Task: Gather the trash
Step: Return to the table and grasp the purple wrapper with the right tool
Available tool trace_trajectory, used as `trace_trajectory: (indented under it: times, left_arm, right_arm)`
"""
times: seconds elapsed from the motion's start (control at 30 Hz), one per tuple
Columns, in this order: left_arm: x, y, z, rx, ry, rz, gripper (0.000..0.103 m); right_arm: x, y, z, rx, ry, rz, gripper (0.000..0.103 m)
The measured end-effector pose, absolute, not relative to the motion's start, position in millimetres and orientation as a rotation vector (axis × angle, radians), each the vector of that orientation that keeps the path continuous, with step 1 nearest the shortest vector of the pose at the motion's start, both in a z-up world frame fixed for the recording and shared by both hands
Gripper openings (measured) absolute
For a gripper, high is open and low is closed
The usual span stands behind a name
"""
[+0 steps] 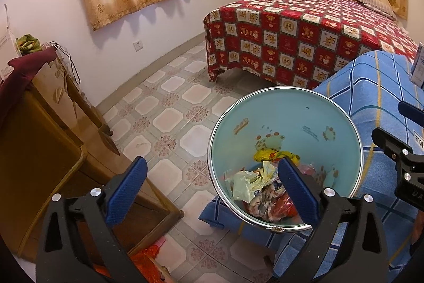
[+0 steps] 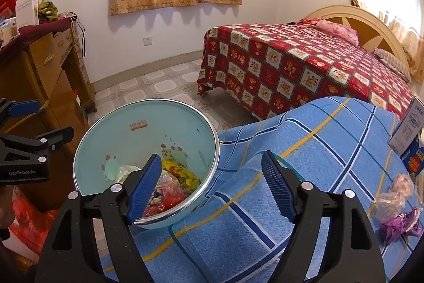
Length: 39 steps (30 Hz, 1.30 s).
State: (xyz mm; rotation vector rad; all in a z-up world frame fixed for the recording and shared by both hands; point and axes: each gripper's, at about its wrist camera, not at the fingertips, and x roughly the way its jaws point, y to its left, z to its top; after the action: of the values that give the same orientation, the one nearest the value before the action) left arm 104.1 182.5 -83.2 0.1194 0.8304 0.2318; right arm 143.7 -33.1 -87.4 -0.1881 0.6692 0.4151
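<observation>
the pale blue bin stands at the left edge of the blue plaid blanket, its rim leaning against the cloth, and already holds a heap of crumpled wrappers, yellow, pale green and red. more trash is left: a clear crumpled wrapper and a purple wrapper lie on the blanket far to the right, near a blue printed box.

judging by this, the step in hand is the gap between a drop into the bin and the next pick. the next move likely calls for the right gripper to swing right across the blanket, come down over one of the loose wrappers and close on it; thin film may slip or drag the cloth.

the right gripper is spread wide and holds nothing, its left finger over the bin's near rim. the left gripper is also spread wide and empty, one finger above the bin's contents, the other over the tiled floor.
</observation>
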Motion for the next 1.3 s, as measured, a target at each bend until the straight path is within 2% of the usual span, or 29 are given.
trace_trajectory:
  times: [0.53,0.73,1.03,1.3]
  left_arm:
    - [106,180,-93,0.125,0.862,0.240,0.097]
    - [105,153,-93,0.152,0.860,0.179,0.097]
    - [115,86,-91,0.201,0.830,0.089,0.097]
    - [132,40,-98,0.222,0.831,0.050,0.097]
  right_arm:
    - [129,-66,-82,-0.164,0.660,0.362,0.084]
    - [116,-138,-74,-0.121,0.648,0.237,0.084]
    - [108,-304,-73,0.011,0.664,-0.165,0.084]
    - [122,-361,-91,0.054,0.749,-0.236,0.080]
